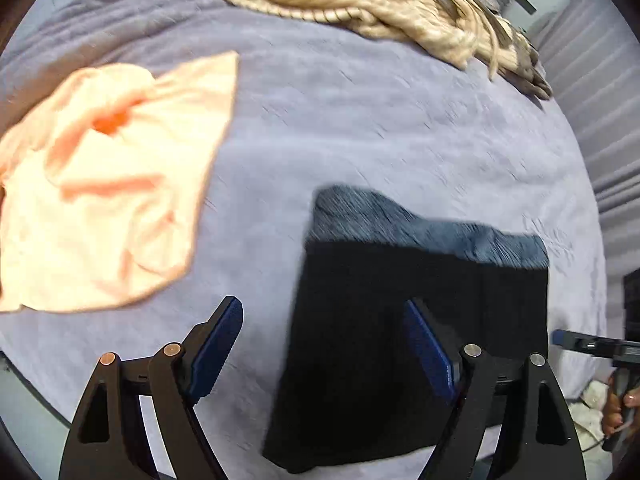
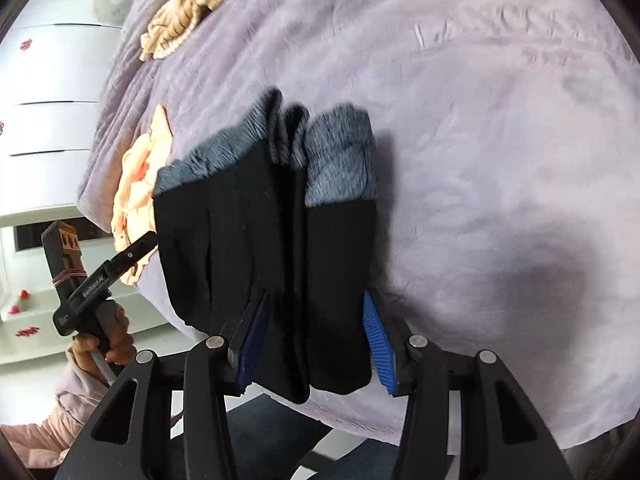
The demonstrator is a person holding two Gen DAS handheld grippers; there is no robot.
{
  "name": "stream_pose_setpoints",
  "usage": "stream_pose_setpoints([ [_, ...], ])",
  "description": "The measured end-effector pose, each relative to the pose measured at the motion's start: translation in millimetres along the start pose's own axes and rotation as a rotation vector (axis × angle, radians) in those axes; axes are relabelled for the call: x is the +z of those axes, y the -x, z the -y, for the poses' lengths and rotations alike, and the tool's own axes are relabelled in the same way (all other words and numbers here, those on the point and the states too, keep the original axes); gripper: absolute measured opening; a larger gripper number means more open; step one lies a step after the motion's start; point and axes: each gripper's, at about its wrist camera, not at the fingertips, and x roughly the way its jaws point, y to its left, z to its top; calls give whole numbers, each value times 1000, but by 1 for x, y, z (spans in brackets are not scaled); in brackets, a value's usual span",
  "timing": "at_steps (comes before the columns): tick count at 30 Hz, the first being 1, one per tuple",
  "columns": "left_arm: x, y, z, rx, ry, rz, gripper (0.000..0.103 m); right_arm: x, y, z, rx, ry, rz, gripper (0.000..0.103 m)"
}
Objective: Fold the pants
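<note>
Between the right gripper's parted pads, unpinched, lies the near edge of the folded pants. Left gripper spread, straddling their left edge. Risk: either pad snagging cloth, undoing the fold.

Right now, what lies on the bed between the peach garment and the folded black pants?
Nothing: in the left wrist view, only bare lavender bedspread separates the peach garment from the black pants.
</note>
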Motion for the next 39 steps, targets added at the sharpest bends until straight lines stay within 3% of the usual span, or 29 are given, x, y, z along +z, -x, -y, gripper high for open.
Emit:
stream_pose_setpoints([
  [4, 25, -21, -4, 60, 29, -10, 84, 26, 20, -18, 50, 48, 104, 52],
  [7, 27, -42, 10, 56, 20, -35, 84, 52, 2, -30, -25, 60, 94, 48],
  [8, 24, -47, 16, 61, 6, -41, 84, 60, -13, -28, -51, 50, 53, 27],
  [9, 18, -49, 20, 67, -12, -48, 84, 63, -22, -26, -82, 43, 34, 16],
  [13, 1, -60, 29, 54, -19, -72, 86, 49, -32, -18, -183, 107, 18, 10],
  [17, 6, -45, 36, 84, -6, -73, 86, 47, -29, -4, -161, 42, 18, 6],
  [20, 3, -27, 47, 141, -94, -52, 86, 39, -15, -10, -214, 97, 11, 7],
  [22, -6, -20, 54, 168, -146, -58, 86, 28, -6, -15, -254, 110, 3, 15],
  [24, -19, -19, 60, 171, -171, -79, 86, 19, 2, -16, -241, 99, 6, 15],
  [29, -45, -36, 70, 182, -165, -140, 86, -1, 10, -43, -210, 139, 47, 23],
  [32, -56, -41, 73, 198, -166, -124, 87, -11, -14, -49, -224, 141, -13, 33],
  [34, -58, -43, 73, 195, -169, -132, 91, -17, -33, -42, -262, 138, -54, 33],
  [39, -60, -43, 69, 184, -162, -127, 95, -22, -31, -37, -272, 123, -44, 33],
])
